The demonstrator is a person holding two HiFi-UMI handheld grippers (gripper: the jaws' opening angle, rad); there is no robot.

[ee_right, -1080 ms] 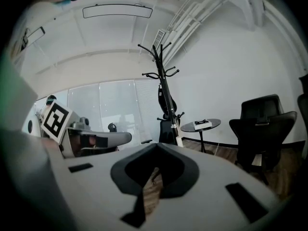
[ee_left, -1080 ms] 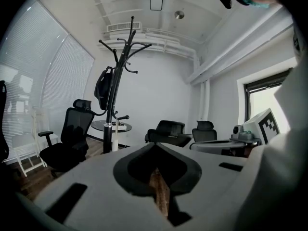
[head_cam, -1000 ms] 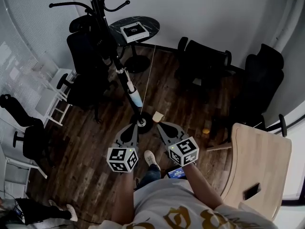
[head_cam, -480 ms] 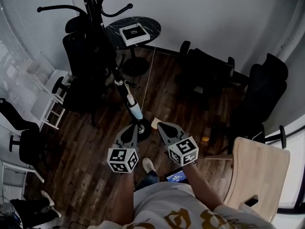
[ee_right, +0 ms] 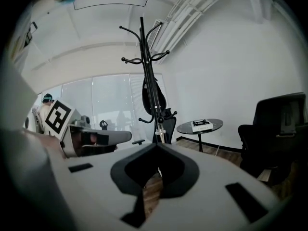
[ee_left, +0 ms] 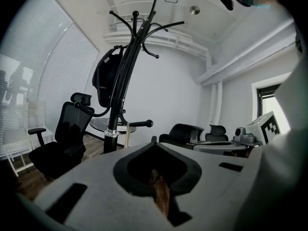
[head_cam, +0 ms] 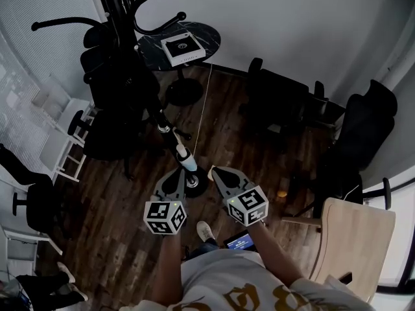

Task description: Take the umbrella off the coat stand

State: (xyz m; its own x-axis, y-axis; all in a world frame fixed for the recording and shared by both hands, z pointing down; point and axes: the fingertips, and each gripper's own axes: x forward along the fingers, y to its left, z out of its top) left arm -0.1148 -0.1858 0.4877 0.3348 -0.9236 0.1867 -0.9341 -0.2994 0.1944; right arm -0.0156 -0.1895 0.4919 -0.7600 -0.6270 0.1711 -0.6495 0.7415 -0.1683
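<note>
The black coat stand (head_cam: 120, 18) rises at the upper left of the head view, its pole slanting down to a round base (head_cam: 192, 182) just ahead of my grippers. A black folded bundle (ee_left: 108, 78), apparently the umbrella, hangs from an upper hook; it also shows as a dark bundle (ee_right: 153, 94) in the right gripper view. My left gripper (head_cam: 183, 172) and right gripper (head_cam: 214, 171) point at the stand side by side. Both are shut and empty, well short of the hooks. In their own views the left gripper (ee_left: 154, 145) and right gripper (ee_right: 157, 146) face the pole.
Black office chairs (head_cam: 113, 89) crowd the stand on the left; more chairs (head_cam: 279, 99) stand to the right. A round dark side table (head_cam: 178, 44) bearing a white box is behind the stand. A pale wooden table (head_cam: 353, 238) lies at the lower right. Blinds line the left wall.
The person has stepped closer to the coat stand; its base now lies right at the gripper tips. Both grippers stay shut and side by side.
</note>
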